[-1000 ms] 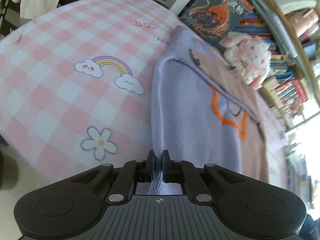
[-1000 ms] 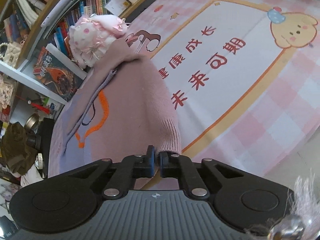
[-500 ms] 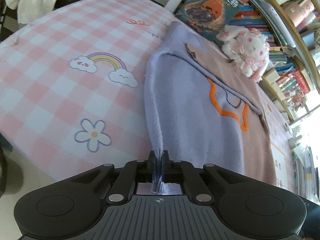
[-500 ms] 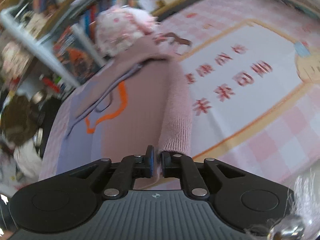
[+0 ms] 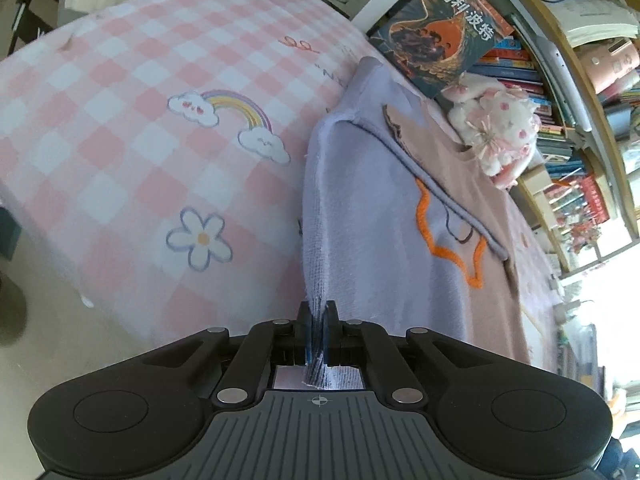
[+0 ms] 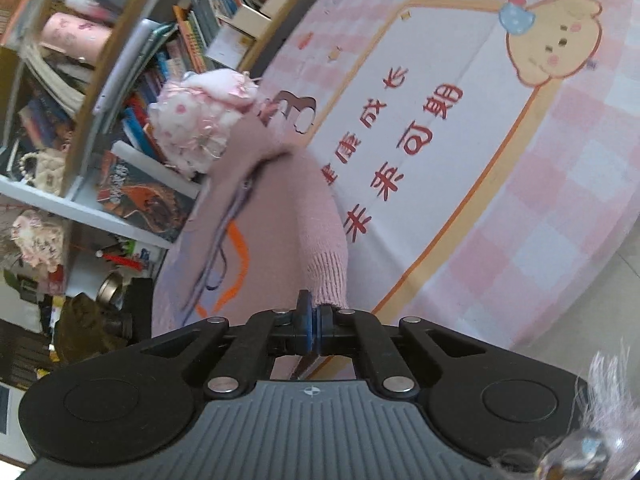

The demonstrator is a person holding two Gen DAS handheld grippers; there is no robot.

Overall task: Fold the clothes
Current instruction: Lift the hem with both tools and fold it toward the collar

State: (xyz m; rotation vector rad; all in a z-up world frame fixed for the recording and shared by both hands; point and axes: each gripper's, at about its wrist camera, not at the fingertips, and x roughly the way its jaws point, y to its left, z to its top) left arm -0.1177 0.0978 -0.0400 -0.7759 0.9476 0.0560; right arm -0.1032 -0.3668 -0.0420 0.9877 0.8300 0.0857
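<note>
**Both grippers pinch the sweater's cuffs**

The left gripper is clamped tight on the lavender cuff of a two-tone sweater; the ribbed knit runs between its blue pads and pokes out behind them in a short frayed tongue. From those jaws the lavender sleeve rises straight ahead as a raised ridge, folded over the sweater's body, which spreads ahead and to the right of the gripper. An orange star outline sits on the chest just right of the sleeve, where lavender gives way to dusty pink. To the left of the gripper lies the pink checked blanket, with a flower print near and a rainbow with clouds further ahead.

The right gripper is likewise closed on fabric: a thin edge of the pink cuff sits between its pads, and the pink sleeve stands up just ahead of it, bulging to the right. The sweater's body lies ahead and to the left of this gripper. Past the sleeve's far end a fluffy pink-and-white plush toy rests against the bookshelf. To the right of the gripper the blanket shows a white panel with red characters.
</note>
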